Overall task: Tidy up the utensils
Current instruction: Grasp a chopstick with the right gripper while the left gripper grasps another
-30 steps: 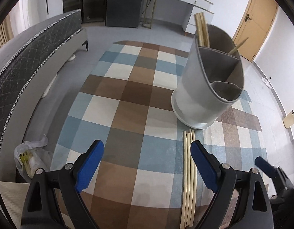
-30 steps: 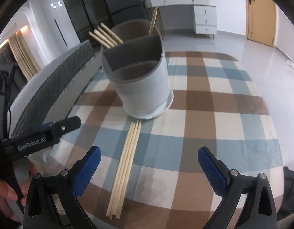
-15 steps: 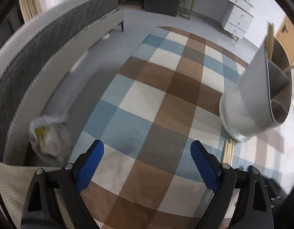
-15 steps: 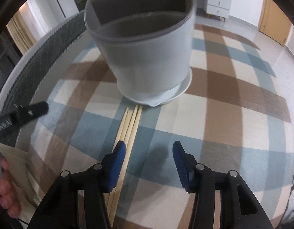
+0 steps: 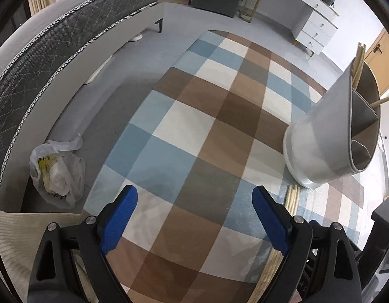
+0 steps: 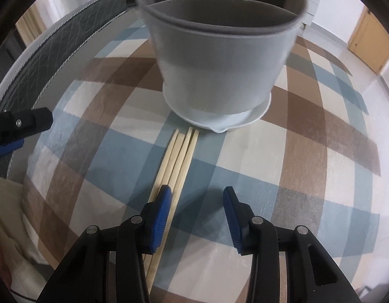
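Note:
A bundle of several pale wooden chopsticks (image 6: 178,159) lies on the checked tablecloth, pointing at a grey divided utensil holder (image 6: 219,58) on its white saucer. My right gripper (image 6: 195,199) is low over the near part of the chopsticks, open to a narrow gap; its left finger sits over them, its right finger over bare cloth. My left gripper (image 5: 194,209) is wide open and empty over the cloth, left of the holder (image 5: 330,139), which has chopsticks standing in it (image 5: 358,63). The chopstick tips (image 5: 291,197) show by its right finger.
A grey quilted bed (image 5: 55,58) runs along the left. A white plastic bag (image 5: 55,171) lies on the floor by the table's edge. A white dresser (image 5: 315,25) and a wooden door (image 5: 381,58) stand at the back. My left gripper shows at the left of the right wrist view (image 6: 20,126).
My right gripper has dropped low and moved toward the chopsticks and holder, and its fingers have narrowed from wide open. My left gripper has swung left, away from the chopsticks, still wide open.

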{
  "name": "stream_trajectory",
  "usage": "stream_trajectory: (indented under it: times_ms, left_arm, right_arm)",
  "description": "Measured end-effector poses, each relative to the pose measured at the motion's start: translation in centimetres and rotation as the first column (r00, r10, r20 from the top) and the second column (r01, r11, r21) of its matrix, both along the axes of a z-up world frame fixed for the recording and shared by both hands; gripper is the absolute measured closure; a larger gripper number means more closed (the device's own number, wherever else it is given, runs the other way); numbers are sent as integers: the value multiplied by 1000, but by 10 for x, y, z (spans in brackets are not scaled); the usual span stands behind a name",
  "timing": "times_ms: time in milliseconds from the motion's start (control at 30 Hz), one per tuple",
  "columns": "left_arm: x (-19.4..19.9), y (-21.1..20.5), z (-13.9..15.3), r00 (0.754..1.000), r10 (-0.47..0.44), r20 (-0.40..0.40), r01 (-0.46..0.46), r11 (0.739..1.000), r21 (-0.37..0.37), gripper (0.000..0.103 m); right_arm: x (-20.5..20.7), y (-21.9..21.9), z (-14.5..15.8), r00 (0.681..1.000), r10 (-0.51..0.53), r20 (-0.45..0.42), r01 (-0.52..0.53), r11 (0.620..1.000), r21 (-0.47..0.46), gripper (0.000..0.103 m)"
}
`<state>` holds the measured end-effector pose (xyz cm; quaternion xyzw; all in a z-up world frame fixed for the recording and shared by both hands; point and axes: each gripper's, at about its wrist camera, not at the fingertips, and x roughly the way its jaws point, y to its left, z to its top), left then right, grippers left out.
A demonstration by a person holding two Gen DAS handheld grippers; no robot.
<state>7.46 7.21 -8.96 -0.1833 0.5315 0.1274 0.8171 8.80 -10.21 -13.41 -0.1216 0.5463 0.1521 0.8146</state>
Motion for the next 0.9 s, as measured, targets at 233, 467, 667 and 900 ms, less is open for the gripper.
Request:
stream_trajectory:
  times_ms: [233, 467, 667, 900]
  left_arm:
    - [0, 5, 2, 1000, 22, 7, -22, 1000, -12, 14]
    - [0, 9, 1, 999, 35, -8, -35, 999, -38, 14]
    - [0, 9, 1, 999, 31, -18, -31, 999, -45, 14]
    - [0, 12, -2, 1000, 25, -18, -26, 999, -39, 14]
  right_arm:
    - [13, 14, 2, 1000, 8, -18, -9, 998, -62, 64]
    - [13, 15, -1, 999, -14, -47, 10, 997, -78, 75]
    - [25, 12, -3, 1000, -21, -10, 21, 998, -64, 74]
    - [41, 11, -3, 1000, -9, 21, 9, 1000, 5, 99]
